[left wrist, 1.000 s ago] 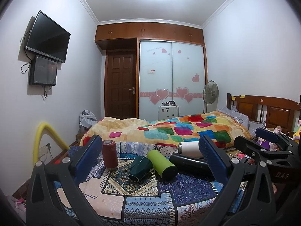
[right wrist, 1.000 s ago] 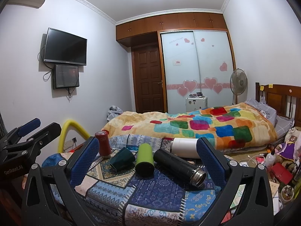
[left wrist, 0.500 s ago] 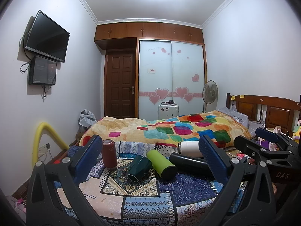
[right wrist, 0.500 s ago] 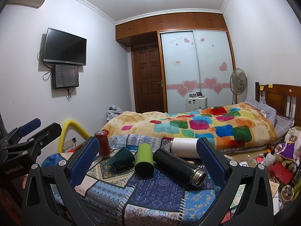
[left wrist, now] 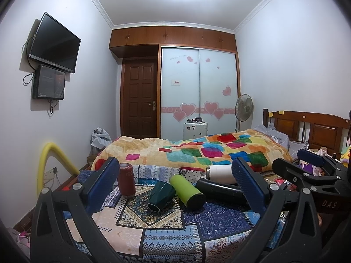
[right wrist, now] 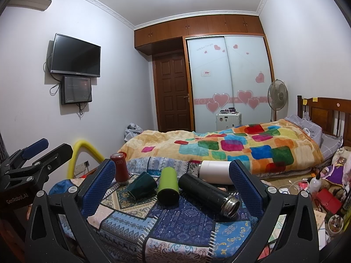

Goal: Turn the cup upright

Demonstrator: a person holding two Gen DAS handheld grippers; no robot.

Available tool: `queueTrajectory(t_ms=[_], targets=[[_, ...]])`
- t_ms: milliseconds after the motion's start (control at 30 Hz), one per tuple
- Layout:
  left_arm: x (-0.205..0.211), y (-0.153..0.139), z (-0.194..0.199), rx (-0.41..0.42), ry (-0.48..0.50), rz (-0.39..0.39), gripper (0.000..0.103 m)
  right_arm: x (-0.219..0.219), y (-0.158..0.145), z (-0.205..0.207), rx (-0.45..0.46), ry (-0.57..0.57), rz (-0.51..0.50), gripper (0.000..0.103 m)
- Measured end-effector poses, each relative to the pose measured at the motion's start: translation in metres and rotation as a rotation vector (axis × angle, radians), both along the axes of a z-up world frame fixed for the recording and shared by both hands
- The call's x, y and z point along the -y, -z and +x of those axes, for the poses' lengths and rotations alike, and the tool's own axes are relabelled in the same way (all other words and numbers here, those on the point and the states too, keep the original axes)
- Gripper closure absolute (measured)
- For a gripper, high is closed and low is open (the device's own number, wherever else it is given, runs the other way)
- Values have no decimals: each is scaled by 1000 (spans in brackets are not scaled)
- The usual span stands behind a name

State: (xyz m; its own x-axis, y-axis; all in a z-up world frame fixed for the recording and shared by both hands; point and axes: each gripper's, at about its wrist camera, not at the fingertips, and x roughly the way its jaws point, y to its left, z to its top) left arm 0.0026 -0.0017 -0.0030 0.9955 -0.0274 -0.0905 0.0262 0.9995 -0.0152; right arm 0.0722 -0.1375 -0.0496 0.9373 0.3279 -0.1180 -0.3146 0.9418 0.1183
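A dark green cup [left wrist: 161, 195] [right wrist: 142, 184] lies on its side on the patterned cloth. A lime green cup [left wrist: 187, 191] [right wrist: 168, 184], a black flask [left wrist: 219, 191] [right wrist: 208, 191] and a white flask [left wrist: 219, 173] [right wrist: 216, 170] also lie on their sides. A red flask [left wrist: 126, 179] [right wrist: 120, 169] stands upright at the left. My left gripper [left wrist: 175, 186] is open and empty, short of the cups. My right gripper [right wrist: 172, 186] is open and empty, also short of them. Each gripper shows at the edge of the other's view.
The patterned cloth [left wrist: 166, 225] [right wrist: 175, 225] covers a small table. Behind it is a bed with a colourful blanket [left wrist: 197, 151]. A yellow foam tube [left wrist: 47, 164] stands at the left. Clutter lies on the floor at the right [right wrist: 324, 188].
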Motion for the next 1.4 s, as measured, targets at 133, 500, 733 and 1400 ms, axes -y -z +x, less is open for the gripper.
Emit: queueTrajectory(t_ms=[133,500,733,1400], targets=[[3,0,1,3,-1,3,0,0,0,0,0,0,1,0],[1,0,1,-3,3,-3,0,1,1,0,0,0,1,0],[-4,6,10,-21,3,-6,0,1,1,5,-11,2,-5,0],[-49,106,197,-467,-6,46,0,-14,51,85,-175,35,-129,0]])
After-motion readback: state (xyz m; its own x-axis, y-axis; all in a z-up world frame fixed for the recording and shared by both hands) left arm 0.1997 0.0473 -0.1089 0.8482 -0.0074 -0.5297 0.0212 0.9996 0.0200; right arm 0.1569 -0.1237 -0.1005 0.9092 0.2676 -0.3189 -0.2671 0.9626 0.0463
